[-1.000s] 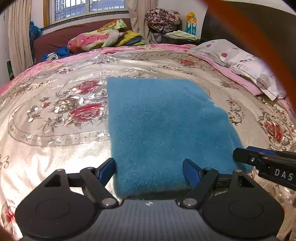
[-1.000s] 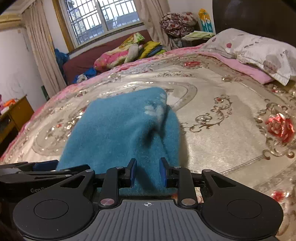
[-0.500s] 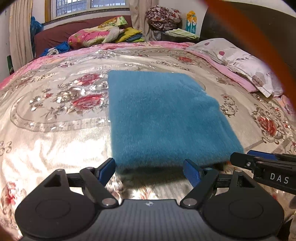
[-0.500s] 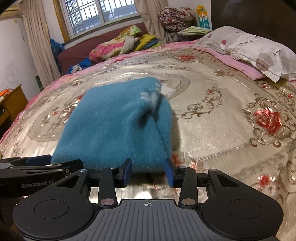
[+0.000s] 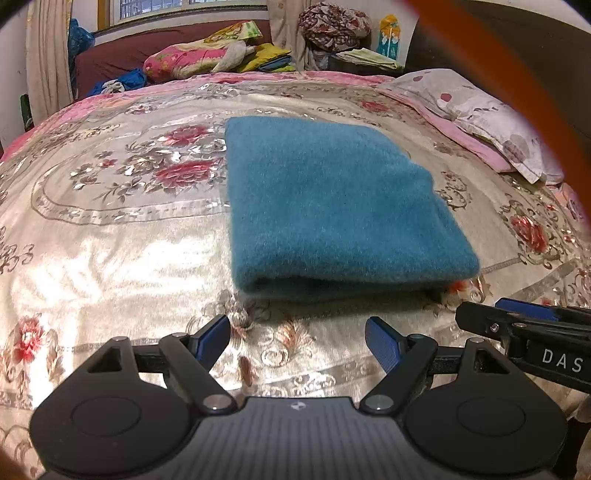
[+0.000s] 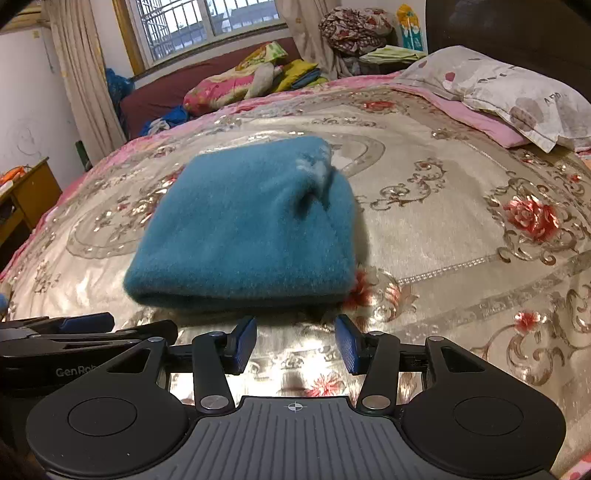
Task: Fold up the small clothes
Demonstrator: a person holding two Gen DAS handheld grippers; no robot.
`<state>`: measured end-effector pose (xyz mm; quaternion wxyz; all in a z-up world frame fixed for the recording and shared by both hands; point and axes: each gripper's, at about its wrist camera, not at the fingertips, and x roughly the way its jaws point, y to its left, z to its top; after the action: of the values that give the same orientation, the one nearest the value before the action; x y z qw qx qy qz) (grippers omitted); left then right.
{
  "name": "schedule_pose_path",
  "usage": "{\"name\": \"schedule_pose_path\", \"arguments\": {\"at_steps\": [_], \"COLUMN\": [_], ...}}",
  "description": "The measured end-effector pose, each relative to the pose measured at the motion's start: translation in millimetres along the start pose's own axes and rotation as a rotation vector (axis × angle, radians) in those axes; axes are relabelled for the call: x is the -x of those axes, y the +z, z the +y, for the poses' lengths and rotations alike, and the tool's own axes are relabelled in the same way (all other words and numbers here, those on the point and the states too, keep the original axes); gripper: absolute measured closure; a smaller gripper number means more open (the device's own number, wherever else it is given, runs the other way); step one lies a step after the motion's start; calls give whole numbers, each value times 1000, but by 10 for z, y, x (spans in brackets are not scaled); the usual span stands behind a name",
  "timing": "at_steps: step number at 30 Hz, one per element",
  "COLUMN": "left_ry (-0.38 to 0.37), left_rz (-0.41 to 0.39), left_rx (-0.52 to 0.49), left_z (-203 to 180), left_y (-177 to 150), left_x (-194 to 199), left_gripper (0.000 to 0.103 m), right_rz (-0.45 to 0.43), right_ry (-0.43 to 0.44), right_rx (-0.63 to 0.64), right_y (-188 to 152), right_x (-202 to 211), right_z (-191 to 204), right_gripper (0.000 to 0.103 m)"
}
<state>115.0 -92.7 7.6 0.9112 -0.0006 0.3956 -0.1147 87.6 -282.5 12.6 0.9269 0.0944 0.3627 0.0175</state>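
- The left gripper (image 5: 297,341) is held wide open. Nothing is between its blue pads (image 5: 382,345), and nothing is touched by them.
- The right gripper (image 6: 295,343) is about half open, and its jaws are opening. Nothing is held between them. Only the shiny bed cover (image 6: 443,229) is seen in the gap.
- The blue cloth (image 5: 332,206) is laid folded on the bed cover, just past both grippers. It is not touched by either one. Its thick folded edge is turned toward the grippers.
- A small pale patch is seen near the far right corner of the cloth in the right view, where the cloth is a bit bunched.
- In the left view, the right gripper is seen at the lower right, and the white letters "DAS" can be read on its side.
- In the right view, the left gripper is seen at the lower left, and "GenRob" can be read on it. The rest of the word is hidden.
- A pillow (image 6: 517,92) is laid at the right side of the bed. Some grey letters are printed on it, but they are too faint to be read.
- A pile of bright bedding (image 5: 207,55) is seen far back, under the window (image 6: 207,22).
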Motion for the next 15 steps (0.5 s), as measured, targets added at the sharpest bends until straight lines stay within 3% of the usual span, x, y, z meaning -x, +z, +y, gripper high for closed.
{"name": "schedule_pose_path", "arguments": {"at_steps": [15], "left_ry": [5], "left_rz": [-17], "left_rx": [-6], "left_z": [-41], "left_y": [-62], "left_x": [111], "left_gripper": [18], "right_rz": [-4], "right_ry": [-3], "right_rx": [-1], "right_y": [-75], "right_x": [79], "right_z": [-2], "right_gripper": [55]}}
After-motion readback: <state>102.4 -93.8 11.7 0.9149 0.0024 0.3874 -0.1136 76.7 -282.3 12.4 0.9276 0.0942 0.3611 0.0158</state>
